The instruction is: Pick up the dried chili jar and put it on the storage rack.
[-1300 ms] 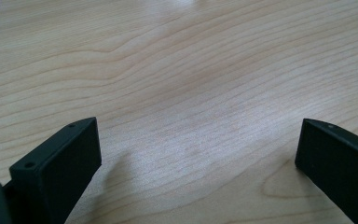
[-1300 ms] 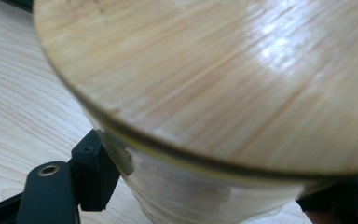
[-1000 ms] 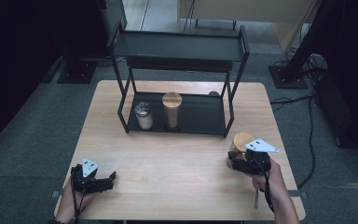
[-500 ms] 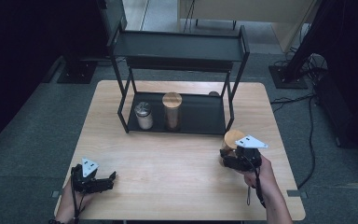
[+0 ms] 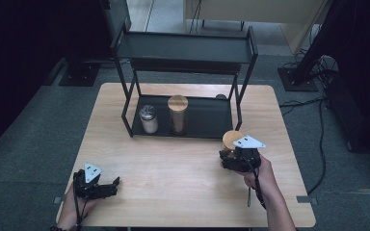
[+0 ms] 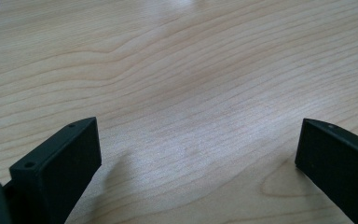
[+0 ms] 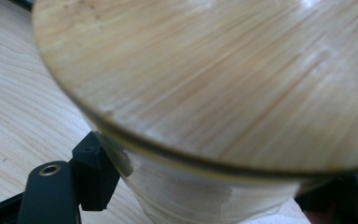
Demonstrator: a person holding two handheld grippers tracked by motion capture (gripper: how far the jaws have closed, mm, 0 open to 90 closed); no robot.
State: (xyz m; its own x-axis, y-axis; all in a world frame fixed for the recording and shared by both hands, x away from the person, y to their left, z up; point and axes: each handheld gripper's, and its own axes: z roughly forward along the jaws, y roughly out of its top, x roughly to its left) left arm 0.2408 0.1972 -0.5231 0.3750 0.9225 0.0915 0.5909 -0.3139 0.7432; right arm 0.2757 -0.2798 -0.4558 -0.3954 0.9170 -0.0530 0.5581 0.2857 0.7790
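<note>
My right gripper [image 5: 229, 155] is shut on a glass jar with a round wooden lid [image 5: 232, 139], held above the table just in front of the black shelf rack [image 5: 183, 48]. In the right gripper view the wooden lid [image 7: 223, 74] looms close, and the black pads [image 7: 95, 172] press the jar's clear wall [image 7: 191, 196] from both sides. My left gripper [image 5: 115, 183] rests at the table's front left corner, pointing right, jaws wide apart over bare wood. Its two black fingers [image 6: 60, 172] have nothing between them.
On the rack's lower tray [image 5: 207, 120] stand a short jar with a metal lid [image 5: 148, 118] and a taller jar with a wooden lid [image 5: 178, 113]. The rack's top shelf is bare. The light wooden table [image 5: 173, 168] has open room in the middle. Cables lie on the floor at right.
My right gripper has carried the wooden-lidded jar leftward and slightly toward the rack. The left gripper has stayed where it was.
</note>
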